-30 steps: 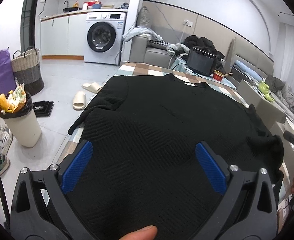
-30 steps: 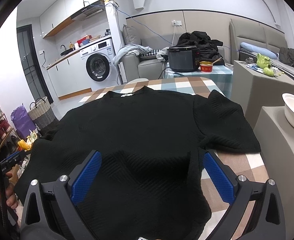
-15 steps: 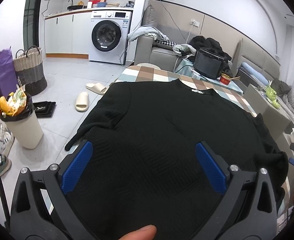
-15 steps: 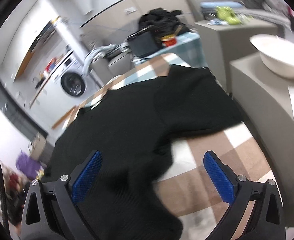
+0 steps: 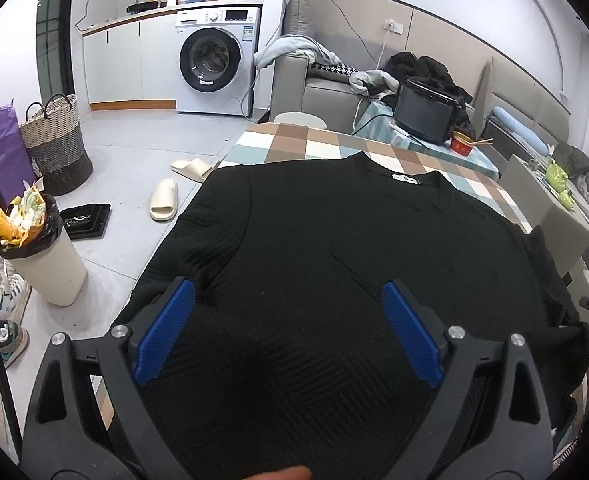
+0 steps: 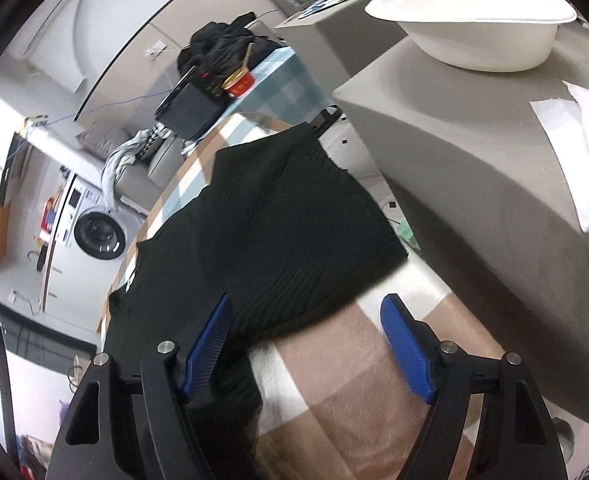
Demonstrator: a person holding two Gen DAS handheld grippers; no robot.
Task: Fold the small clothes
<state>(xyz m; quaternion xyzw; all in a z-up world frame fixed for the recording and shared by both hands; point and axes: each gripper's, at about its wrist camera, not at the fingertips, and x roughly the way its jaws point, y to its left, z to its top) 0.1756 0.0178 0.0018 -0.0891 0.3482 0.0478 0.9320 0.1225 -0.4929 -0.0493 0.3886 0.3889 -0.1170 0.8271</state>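
Over on your left, a cream waste bin (image 5: pixel 50 268) overflowing with wrappers is standing on the grey tiled floor (image 5: pixel 126 168), with two cream slides (image 5: pixel 164 200) lying nearer the table. Your left gripper (image 5: pixel 288 336) is hovering low over the black ribbed knit short-sleeved top (image 5: pixel 334 248), its blue-padded jaws spread wide but closing in; fabric is lying beneath and between them, and no pad is pressing on it. The top is lying spread flat, collar away from you, across the table with the brown, white and teal checked cloth (image 5: pixel 294 140), one sleeve drooping over the table's left edge. Beyond it a black cooker pot (image 5: pixel 426 114) is sitting on a second teal-checked surface.

Moving right, your right gripper (image 6: pixel 306 344) is rolled sideways, jaws parted and narrowing over the top's right sleeve (image 6: pixel 294 240) edge; its left pad is close against the knit, but you can't tell whether it's touching. A white plastic basin (image 6: pixel 474 24) is resting on the grey block at far right.
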